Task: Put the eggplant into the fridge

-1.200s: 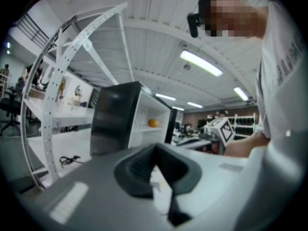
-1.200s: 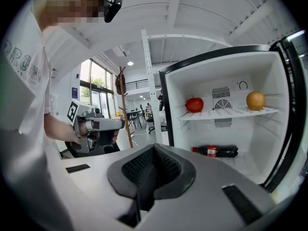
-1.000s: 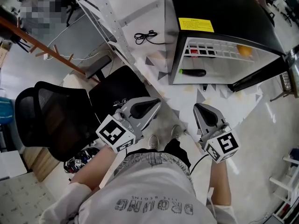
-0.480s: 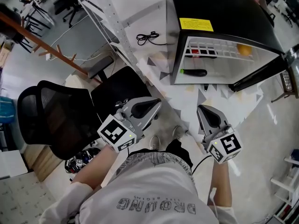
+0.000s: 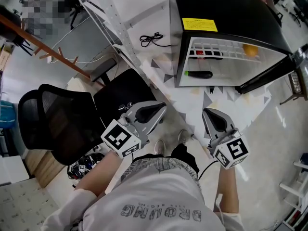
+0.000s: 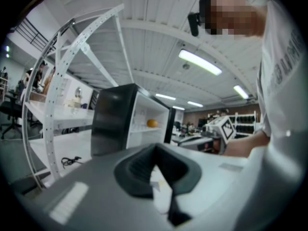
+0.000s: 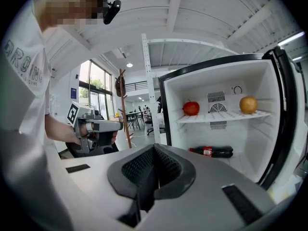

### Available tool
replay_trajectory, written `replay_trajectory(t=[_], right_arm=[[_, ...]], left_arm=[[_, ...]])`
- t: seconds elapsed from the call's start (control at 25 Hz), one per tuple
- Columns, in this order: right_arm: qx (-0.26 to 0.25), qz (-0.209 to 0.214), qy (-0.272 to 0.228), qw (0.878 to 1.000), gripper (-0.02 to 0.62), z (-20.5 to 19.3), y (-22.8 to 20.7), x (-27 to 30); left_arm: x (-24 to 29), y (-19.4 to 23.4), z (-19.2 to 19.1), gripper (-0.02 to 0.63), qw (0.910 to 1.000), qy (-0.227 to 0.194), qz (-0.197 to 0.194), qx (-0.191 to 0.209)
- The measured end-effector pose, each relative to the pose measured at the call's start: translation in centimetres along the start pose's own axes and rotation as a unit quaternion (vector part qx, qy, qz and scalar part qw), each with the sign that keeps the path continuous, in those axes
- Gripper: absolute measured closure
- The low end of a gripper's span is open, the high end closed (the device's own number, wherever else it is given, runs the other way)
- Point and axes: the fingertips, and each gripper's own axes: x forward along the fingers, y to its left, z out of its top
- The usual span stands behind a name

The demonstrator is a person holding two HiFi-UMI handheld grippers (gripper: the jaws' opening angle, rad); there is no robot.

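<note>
1. Head view: the eggplant (image 5: pixel 198 74) is lying low inside the open fridge (image 5: pixel 226 13), seemingly already placed.
2. Left gripper view: the left gripper (image 6: pixel 161 191) is hanging back from the fridge, jaws slightly apart, empty.
3. Right gripper view: the right gripper (image 7: pixel 147 186) is facing the fridge, jaws together, empty; shutting the door (image 7: pixel 287 129) seems next.

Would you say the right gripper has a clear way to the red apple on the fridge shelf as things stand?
Probably yes: the fridge door stands open and nothing lies between the right gripper and the red apple, though its jaws are shut.
</note>
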Motion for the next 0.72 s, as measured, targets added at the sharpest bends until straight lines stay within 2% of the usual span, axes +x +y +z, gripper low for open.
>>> replay_trajectory(t=[0.72], right_arm=[[-0.003, 0.013, -0.002, 1.0, 0.592, 0.51, -0.75, 0.2]], left_arm=[[0.92, 0.04, -0.29, 0.598, 1.0, 0.001, 0.005, -0.005]])
